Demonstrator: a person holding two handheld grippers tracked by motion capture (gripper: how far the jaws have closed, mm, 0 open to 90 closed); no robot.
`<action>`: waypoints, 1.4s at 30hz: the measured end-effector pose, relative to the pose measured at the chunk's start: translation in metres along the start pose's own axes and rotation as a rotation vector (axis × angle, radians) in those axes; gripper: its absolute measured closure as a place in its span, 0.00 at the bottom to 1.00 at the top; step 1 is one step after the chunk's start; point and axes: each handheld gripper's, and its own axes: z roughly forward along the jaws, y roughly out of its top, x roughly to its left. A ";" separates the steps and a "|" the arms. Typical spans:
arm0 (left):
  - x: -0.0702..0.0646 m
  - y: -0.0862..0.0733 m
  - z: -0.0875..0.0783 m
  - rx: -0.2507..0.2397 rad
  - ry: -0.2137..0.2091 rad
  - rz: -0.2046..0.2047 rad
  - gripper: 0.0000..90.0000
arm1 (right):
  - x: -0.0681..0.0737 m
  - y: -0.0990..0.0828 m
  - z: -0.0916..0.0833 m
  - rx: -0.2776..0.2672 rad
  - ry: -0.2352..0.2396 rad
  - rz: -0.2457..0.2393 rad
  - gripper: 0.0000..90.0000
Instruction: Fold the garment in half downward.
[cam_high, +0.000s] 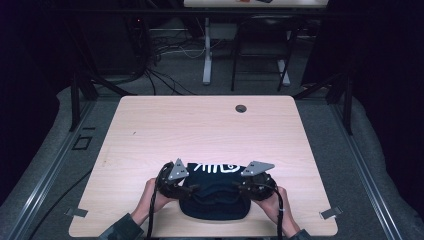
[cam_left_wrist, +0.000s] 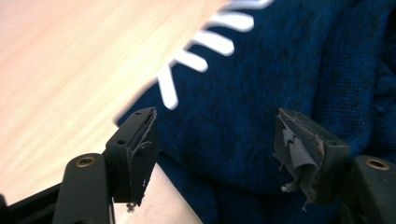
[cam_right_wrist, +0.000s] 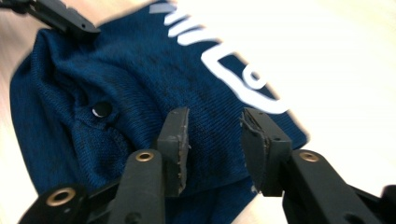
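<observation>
Dark blue knit garment (cam_high: 214, 196) with white lettering seen bunched at near edge of wooden table (cam_high: 200, 130), between both hands. Left gripper (cam_left_wrist: 219, 149) held at its left side, jaws apart, cloth beneath, not pinched. Right gripper (cam_right_wrist: 215, 149) at right side, jaws parted, nothing clamped.

Garment at the near edge of the table, a gripper at each side.
We find the folded garment (cam_high: 214, 192) lying on the table (cam_high: 200, 130) near its front edge, roughly centred. The left gripper (cam_high: 186, 186) sits at its left side, the right gripper (cam_high: 241, 186) at its right. A round hole (cam_high: 241, 108) lies toward the table's far edge.
</observation>
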 end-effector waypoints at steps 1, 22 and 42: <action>-0.001 -0.002 0.001 0.007 -0.012 0.000 0.33 | 0.002 -0.002 0.001 0.013 0.000 -0.003 0.63; -0.001 -0.018 0.017 0.082 0.014 -0.003 0.13 | 0.004 -0.027 0.028 0.110 0.038 -0.013 0.30; 0.005 -0.019 0.019 0.050 0.020 -0.052 0.00 | -0.003 -0.024 0.033 0.113 -0.011 0.039 0.06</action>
